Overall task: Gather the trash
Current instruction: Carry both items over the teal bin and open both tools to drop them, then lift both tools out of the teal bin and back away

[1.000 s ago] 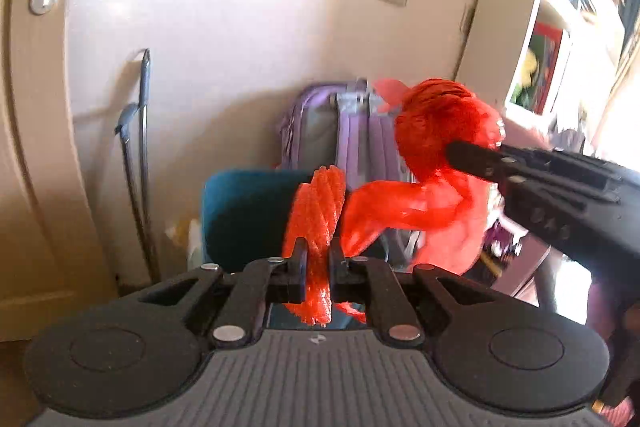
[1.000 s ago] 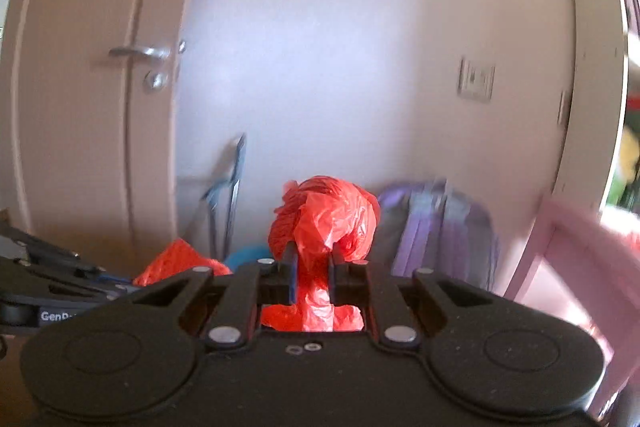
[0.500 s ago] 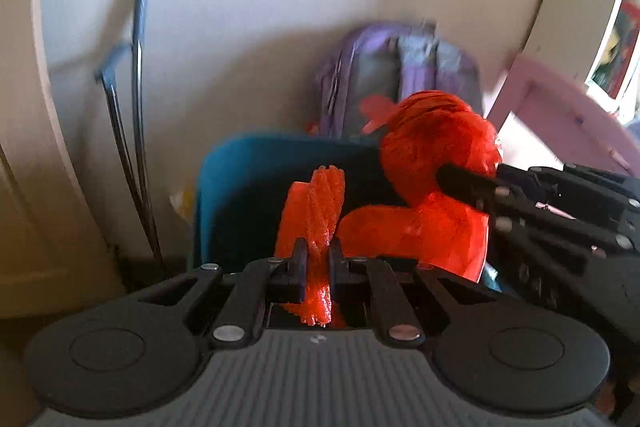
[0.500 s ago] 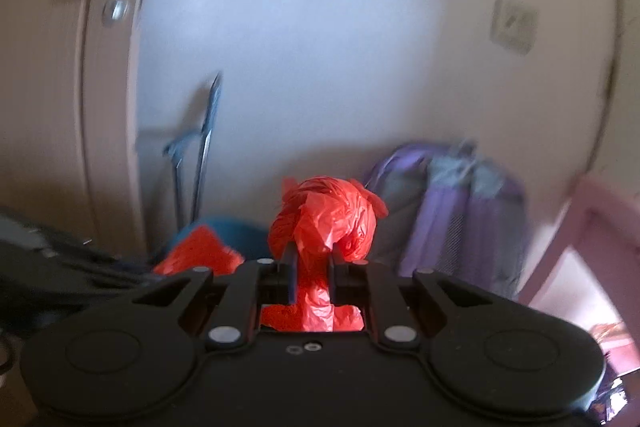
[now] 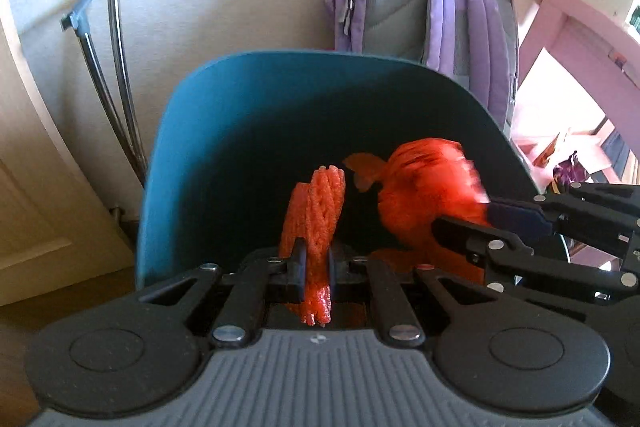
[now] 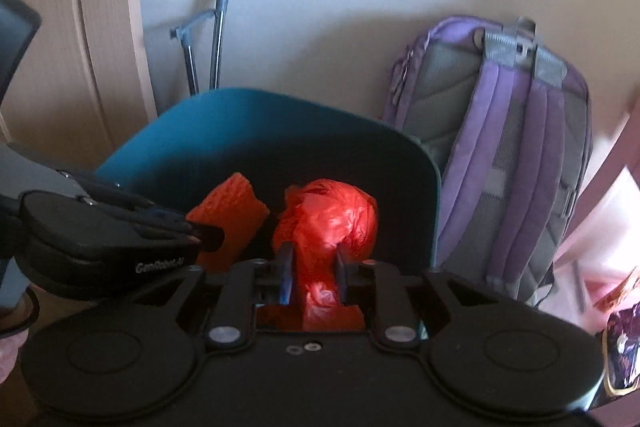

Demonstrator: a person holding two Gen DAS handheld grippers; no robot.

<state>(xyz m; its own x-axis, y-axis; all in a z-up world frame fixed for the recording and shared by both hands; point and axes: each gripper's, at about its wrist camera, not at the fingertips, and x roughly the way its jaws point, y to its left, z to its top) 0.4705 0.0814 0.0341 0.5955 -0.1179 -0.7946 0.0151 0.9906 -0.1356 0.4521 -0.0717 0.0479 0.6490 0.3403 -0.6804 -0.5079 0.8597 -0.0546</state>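
A red plastic bag is held over a teal bin, seen also in the right wrist view. My left gripper is shut on a pleated strip of the red bag, above the bin's mouth. My right gripper has parted its jaws around the bag's knotted bunch, which still sits between the fingers. The right gripper also shows in the left wrist view, beside the blurred bunch. The left gripper shows in the right wrist view, on the strip.
A purple backpack leans on the wall behind the bin, right. A metal stand leans at the left, by a wooden door. Pink furniture stands at the right.
Both grippers have come down and forward with the red bag, so the bin's mouth now lies right under them. The right gripper's jaws have opened around the bunch.
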